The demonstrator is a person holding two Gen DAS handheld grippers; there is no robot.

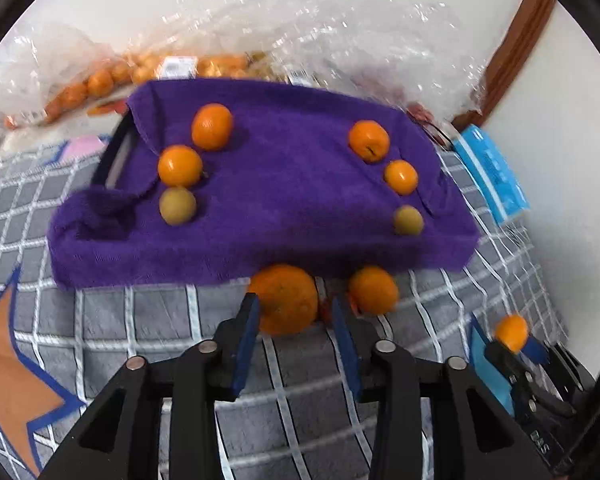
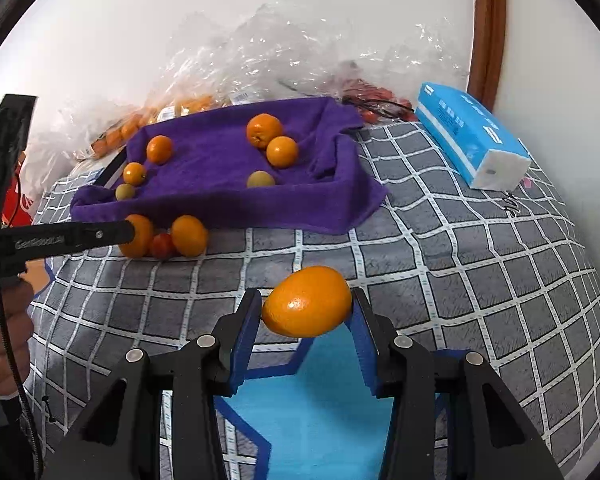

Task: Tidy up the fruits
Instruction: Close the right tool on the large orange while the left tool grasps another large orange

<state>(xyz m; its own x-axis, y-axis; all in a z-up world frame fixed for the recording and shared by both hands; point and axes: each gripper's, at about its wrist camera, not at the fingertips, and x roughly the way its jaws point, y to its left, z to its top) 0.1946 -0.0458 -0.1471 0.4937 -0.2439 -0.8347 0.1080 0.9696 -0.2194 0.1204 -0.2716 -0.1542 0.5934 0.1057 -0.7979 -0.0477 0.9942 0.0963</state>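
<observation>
Writing on blue-and-white tissue pack (image 2: 472,136) too blurred to read. My right gripper (image 2: 306,312) pinches oval orange citrus fruit (image 2: 307,301) above grey checked bedcover (image 2: 440,248). Only right view shows small red tomato (image 2: 163,245) clearly. My left gripper (image 1: 296,316) spread, large round orange (image 1: 284,298) between pads, left pad touching. Six fruits lie on purple towel-covered tray (image 1: 280,200); crumpled clear plastic bags (image 1: 300,20) behind.

Seven round orange citrus fruits (image 2: 283,151) were visible, two dull yellow-green round fruits (image 2: 261,179), one small red tomato (image 2: 163,245), and one blue tissue pack (image 2: 471,135).
</observation>
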